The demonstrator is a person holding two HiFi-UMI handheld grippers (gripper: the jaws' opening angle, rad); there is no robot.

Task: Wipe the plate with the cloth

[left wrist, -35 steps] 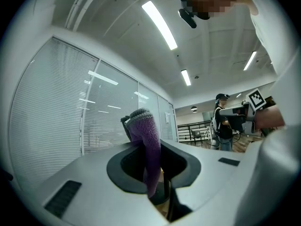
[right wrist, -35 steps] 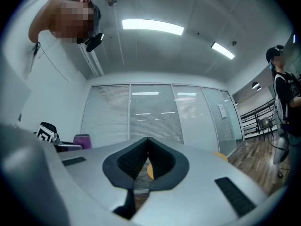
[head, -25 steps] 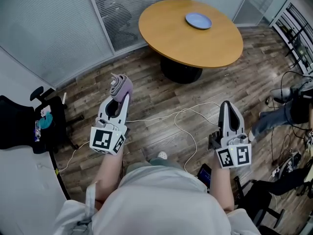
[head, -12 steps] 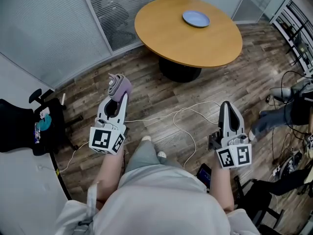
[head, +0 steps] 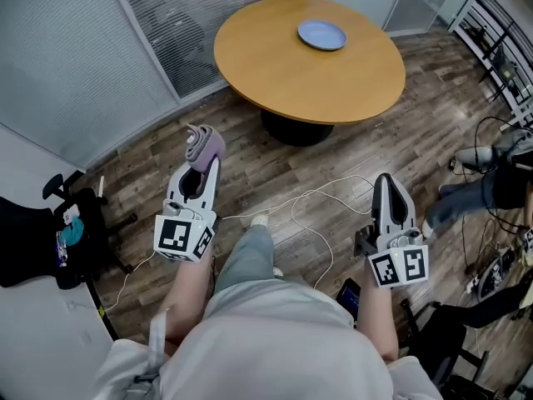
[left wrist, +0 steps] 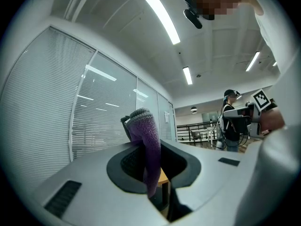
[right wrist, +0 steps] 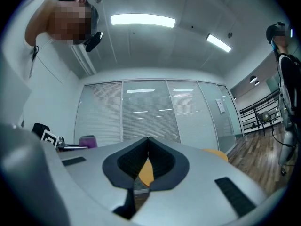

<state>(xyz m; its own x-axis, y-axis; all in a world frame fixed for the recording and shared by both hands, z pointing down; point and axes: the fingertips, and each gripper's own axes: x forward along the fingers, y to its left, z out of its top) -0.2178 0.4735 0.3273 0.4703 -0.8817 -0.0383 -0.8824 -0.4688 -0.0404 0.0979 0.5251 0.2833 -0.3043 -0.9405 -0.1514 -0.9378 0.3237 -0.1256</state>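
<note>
My L tongs [head: 206,160] are pinching the purple cloth [head: 203,142]. It sticks up past the tips, and in the left gripper view a fold hangs down btwn the pads. R tongs [head: 389,179] are pressed together w/ nothing in them. I've got both held over the wood floor [head: 250,152], well apart from the round wooden surface [head: 275,65] ahead. The blue plate [head: 321,34] lies on that surface's far side, bare wood all round it, nowhere near the cloth. A white cable [head: 321,192] loops across the floor btwn the two tongs. Another person's leg [head: 462,200] shows at the right edge.
</note>
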